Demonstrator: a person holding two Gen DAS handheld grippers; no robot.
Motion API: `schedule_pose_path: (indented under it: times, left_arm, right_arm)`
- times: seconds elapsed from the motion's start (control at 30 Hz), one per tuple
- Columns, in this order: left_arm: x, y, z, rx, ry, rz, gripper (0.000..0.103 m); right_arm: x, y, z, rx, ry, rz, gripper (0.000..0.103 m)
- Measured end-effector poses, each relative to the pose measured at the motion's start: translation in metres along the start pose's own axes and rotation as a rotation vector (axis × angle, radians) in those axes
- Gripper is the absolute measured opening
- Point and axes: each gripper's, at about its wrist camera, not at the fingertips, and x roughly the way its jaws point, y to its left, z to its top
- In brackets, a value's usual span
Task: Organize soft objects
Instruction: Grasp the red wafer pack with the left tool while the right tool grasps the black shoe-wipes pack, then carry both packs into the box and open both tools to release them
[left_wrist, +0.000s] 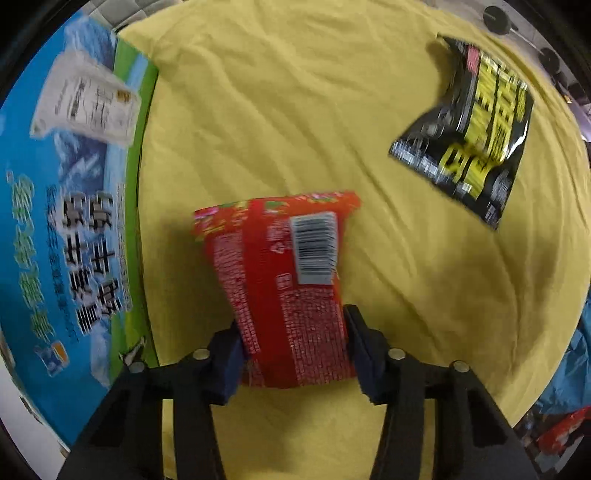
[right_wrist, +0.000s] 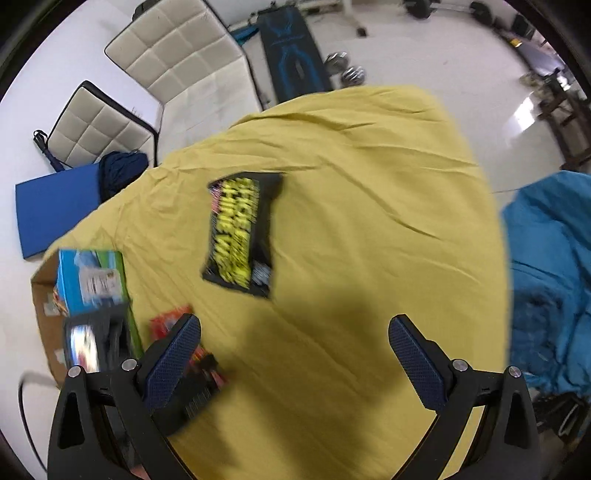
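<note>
My left gripper (left_wrist: 293, 336) is shut on a red snack packet (left_wrist: 284, 280) with a white barcode label, held over the yellow cloth (left_wrist: 295, 110). A black packet with yellow lettering (left_wrist: 469, 129) lies flat on the cloth at the far right; it also shows in the right wrist view (right_wrist: 240, 232) in the middle of the cloth. My right gripper (right_wrist: 293, 343) is open and empty above the cloth, short of the black packet. The red packet (right_wrist: 168, 325) and the other gripper show partly behind my right gripper's left finger.
A blue and green printed carton (left_wrist: 74, 221) stands at the cloth's left edge, also in the right wrist view (right_wrist: 92, 280) inside a cardboard box. A blue cloth heap (right_wrist: 550, 277) lies to the right. White cushioned chairs (right_wrist: 177, 62), a blue mat and dumbbells are on the floor beyond.
</note>
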Motion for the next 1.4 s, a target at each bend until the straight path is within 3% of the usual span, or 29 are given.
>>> schedule_pose_path:
  times: [0.13, 0.27, 0.37, 0.47, 0.53, 0.7, 0.93, 1.07, 1.4]
  left_arm:
    - [-0.005, 0.004, 0.018, -0.015, -0.024, -0.011, 0.044]
    - [-0.006, 0.009, 0.033, -0.029, -0.044, -0.016, 0.044]
    - [-0.003, 0.011, 0.037, -0.032, -0.044, -0.024, 0.045]
    - [-0.003, 0.01, 0.041, -0.024, -0.049, -0.024, 0.045]
    - [-0.006, 0.012, 0.047, 0.001, -0.064, -0.021, 0.044]
    - [-0.006, 0.004, 0.023, 0.076, -0.084, -0.036, 0.043]
    - [0.001, -0.007, -0.024, 0.176, -0.068, -0.049, 0.043]
    - [0.018, -0.01, -0.044, 0.206, -0.028, -0.036, 0.046]
    - [0.019, 0.005, -0.046, 0.172, -0.075, -0.076, 0.049]
  right_arm:
    - [0.049, 0.023, 0.04, 0.02, 0.077, 0.041, 0.101]
    - [0.082, 0.042, 0.064, 0.039, 0.124, 0.039, 0.081]
    - [0.1, 0.051, 0.071, 0.021, 0.156, -0.023, 0.061]
    - [0.101, 0.054, 0.066, -0.029, 0.163, -0.063, 0.055]
    - [0.099, 0.051, 0.061, -0.068, 0.184, -0.087, 0.054]
    - [0.092, 0.026, 0.033, -0.142, 0.245, -0.146, 0.053]
    - [0.081, -0.012, -0.042, -0.16, 0.299, -0.177, 0.053]
    - [0.082, -0.015, -0.084, -0.163, 0.317, -0.172, 0.053]
    - [0.075, -0.012, -0.107, -0.109, 0.264, -0.196, 0.054]
